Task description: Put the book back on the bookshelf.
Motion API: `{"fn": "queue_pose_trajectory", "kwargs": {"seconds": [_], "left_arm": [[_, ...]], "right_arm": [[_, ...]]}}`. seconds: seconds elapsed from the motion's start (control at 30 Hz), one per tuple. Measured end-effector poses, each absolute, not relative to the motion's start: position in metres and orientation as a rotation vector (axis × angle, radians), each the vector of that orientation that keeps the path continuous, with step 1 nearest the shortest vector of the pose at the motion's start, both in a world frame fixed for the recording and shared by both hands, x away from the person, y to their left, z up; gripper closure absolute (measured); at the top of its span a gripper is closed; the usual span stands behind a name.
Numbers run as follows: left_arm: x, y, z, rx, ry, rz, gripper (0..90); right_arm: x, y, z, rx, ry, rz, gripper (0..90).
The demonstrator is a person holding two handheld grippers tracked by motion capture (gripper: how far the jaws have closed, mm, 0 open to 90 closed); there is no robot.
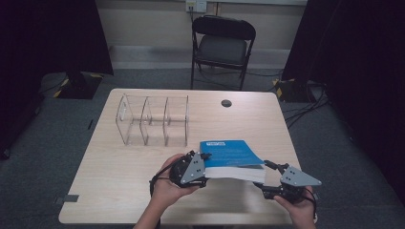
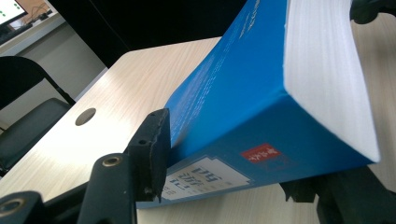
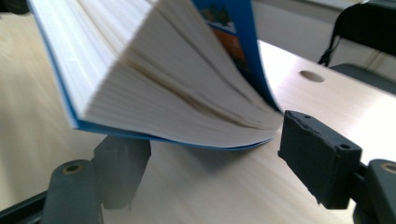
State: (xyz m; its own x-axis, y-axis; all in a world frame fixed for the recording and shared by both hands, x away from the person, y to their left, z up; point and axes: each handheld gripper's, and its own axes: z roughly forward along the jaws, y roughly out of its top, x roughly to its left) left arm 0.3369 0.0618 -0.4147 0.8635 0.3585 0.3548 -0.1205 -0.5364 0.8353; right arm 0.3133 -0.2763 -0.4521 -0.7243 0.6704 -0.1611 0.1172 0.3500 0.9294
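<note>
Left tool clamping blue book, right tool open

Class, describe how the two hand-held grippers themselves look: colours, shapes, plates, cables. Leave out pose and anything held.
Both are black tools. The left hand-held gripper has a rounded black body and a grey three-cornered plate dotted with dark screws; a black cable loops beside it. The right hand-held gripper carries a similar grey plate. Up close, the jaws are blocky matte-black pads on arms with brass-coloured rivets. The forearms show no sleeves.

lab or studio | black curtains | taped floor cables | folding chair | lone table
</note>
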Motion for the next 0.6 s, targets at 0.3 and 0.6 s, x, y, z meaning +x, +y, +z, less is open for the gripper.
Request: {"fn": "queue_pose_trajectory", "kwargs": {"seconds": [0.3, 0.6], "left_arm": [[0.336, 0.062, -0.416, 2.055, 0.156, 0.619, 42.9], [0.336, 0.063, -0.417, 2.055, 0.138, 0.620, 42.9]], "right_arm": [[0.318, -0.266, -0.449, 0.589, 2.090, 1.364, 20.8], [0.327, -0.265, -0.450, 0.550, 2.099, 1.359, 14.8]]}}
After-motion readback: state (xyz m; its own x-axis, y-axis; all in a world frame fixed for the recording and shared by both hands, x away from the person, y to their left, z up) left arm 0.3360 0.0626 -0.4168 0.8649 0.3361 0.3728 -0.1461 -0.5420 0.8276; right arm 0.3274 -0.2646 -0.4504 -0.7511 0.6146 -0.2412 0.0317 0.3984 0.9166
